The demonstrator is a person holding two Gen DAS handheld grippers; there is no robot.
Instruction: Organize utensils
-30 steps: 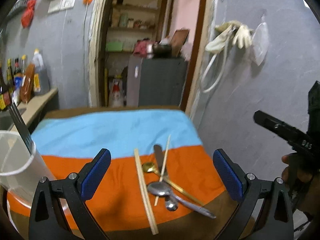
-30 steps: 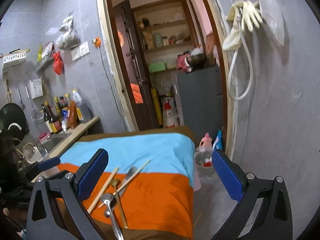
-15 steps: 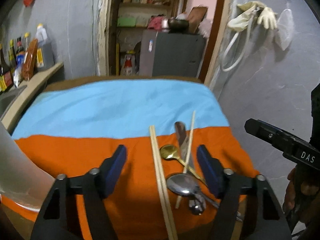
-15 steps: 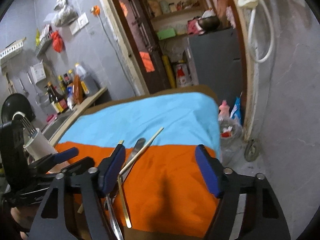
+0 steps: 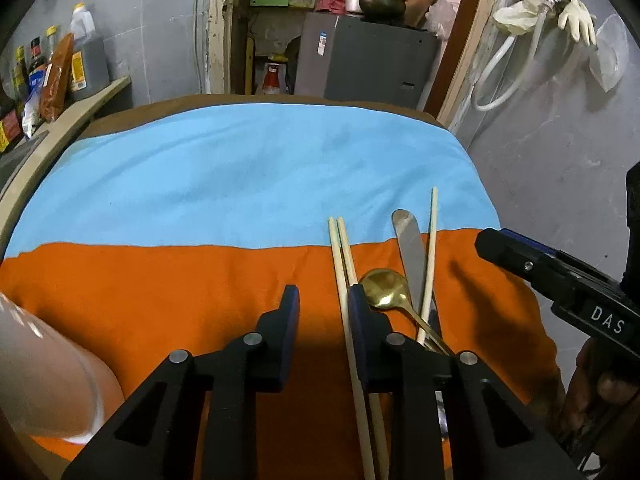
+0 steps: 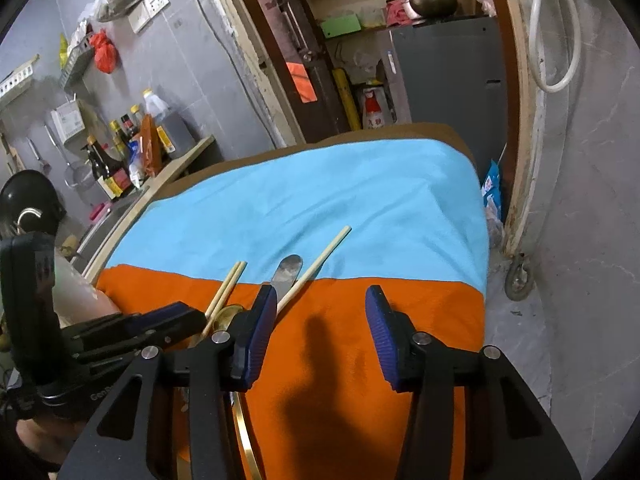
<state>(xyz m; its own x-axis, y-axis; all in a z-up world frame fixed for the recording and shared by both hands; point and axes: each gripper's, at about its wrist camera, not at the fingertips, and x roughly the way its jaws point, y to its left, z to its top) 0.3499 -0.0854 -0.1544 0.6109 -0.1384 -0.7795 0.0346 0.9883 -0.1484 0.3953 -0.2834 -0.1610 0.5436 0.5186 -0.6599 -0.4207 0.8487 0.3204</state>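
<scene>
1. Since every utensil lies loose on the cloth-covered worktop (image 5: 168,288), your sorting has barely begun: paired chopsticks (image 5: 340,256), gold spoon (image 5: 384,288), knife (image 5: 410,252) and a single chopstick (image 5: 431,248) all remain.
2. Your left gripper (image 5: 322,312) has its fingers closing, the pair just inside the right one, nothing pinched yet.
3. Your right gripper (image 6: 320,320) is closing over bare cloth.
4. Handles under the left gripper are hidden; the translucent cup (image 5: 44,372) is cut off, contents unreadable.

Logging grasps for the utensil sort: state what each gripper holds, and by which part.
Nothing is held. The left gripper is closing beside the paired chopsticks, not around them; the right gripper is closing over bare orange cloth.
</scene>
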